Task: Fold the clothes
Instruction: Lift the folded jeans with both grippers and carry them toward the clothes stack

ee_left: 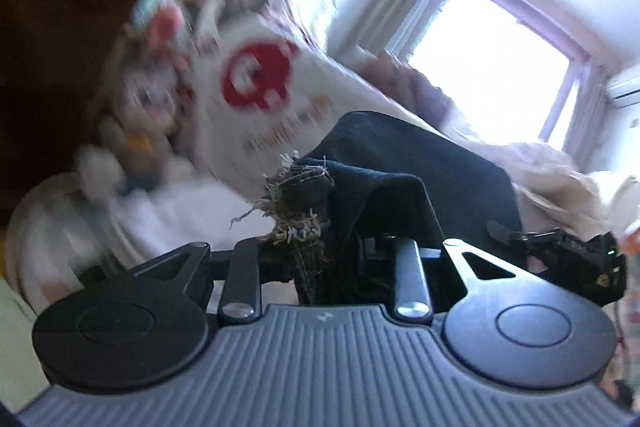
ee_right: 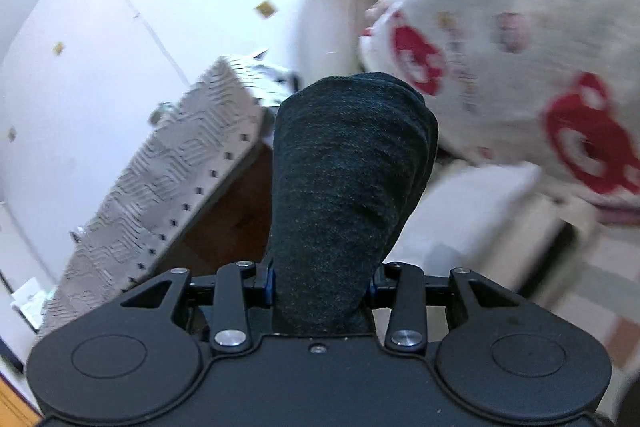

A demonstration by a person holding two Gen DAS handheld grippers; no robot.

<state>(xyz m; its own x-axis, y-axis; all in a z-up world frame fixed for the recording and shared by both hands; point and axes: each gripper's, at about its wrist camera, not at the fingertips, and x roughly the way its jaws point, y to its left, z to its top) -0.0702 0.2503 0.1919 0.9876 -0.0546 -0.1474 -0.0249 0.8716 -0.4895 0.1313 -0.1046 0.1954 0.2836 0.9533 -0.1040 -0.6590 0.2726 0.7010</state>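
I grip one dark denim garment with a frayed hem [ee_left: 308, 195] in both tools: my left gripper [ee_left: 320, 255] pinches its ragged edge, my right gripper [ee_right: 320, 283] clamps a thick bunched fold rising toward twelve o'clock. It hangs lifted between them, so I judge this the spreading step; next I must pull it taut and lay it flat. One red-and-white printed cushion [ee_right: 540, 67] sits at two o'clock.

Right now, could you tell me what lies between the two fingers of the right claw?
A thick bunched fold of dark, blue-black denim garment fills the right claw, pinched between its fingers; the right wrist view shows this.
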